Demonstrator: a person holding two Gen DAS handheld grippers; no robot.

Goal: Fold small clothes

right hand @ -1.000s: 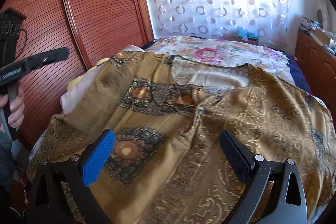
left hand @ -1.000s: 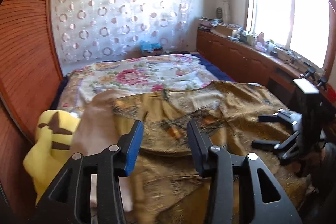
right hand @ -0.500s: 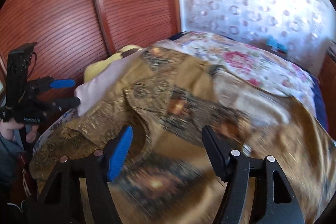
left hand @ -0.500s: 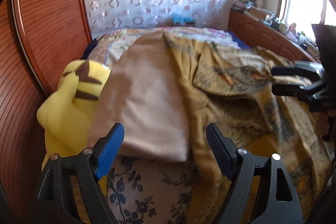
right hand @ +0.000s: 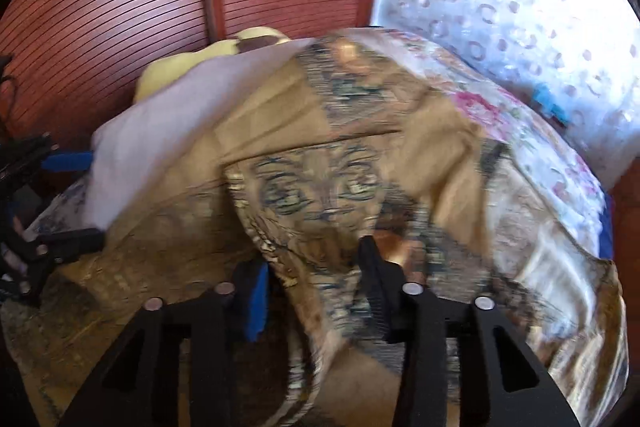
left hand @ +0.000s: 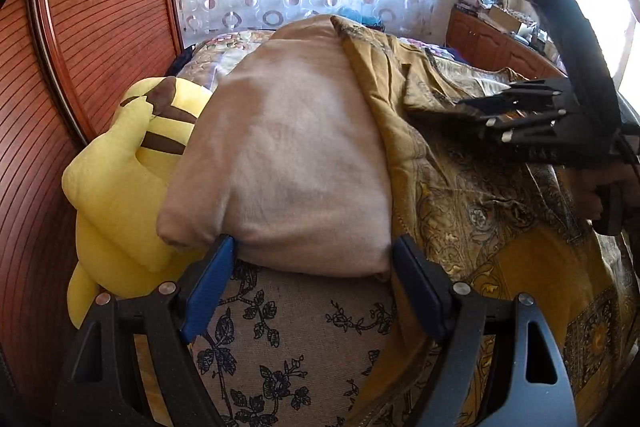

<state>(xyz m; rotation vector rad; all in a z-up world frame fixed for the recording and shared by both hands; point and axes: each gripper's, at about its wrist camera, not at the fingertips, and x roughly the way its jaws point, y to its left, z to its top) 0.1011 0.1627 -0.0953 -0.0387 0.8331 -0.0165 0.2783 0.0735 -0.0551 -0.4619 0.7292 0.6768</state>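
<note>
Gold patterned garment (right hand: 328, 187) lies spread on the bed (left hand: 288, 339), at twelve o'clock of both hands. My right fingers (right hand: 316, 291) swept across and are closing around a raised fold; my left fingers (left hand: 308, 291) reopened, spread beside the beige cloth (left hand: 288, 155), so folding begins.

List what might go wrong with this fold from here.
1. The right tongs are closing on a bunched fold of the gold patterned garment, so they may pinch extra layers.
2. The open left tongs straddle the beige pillow and might snag it instead.
</note>
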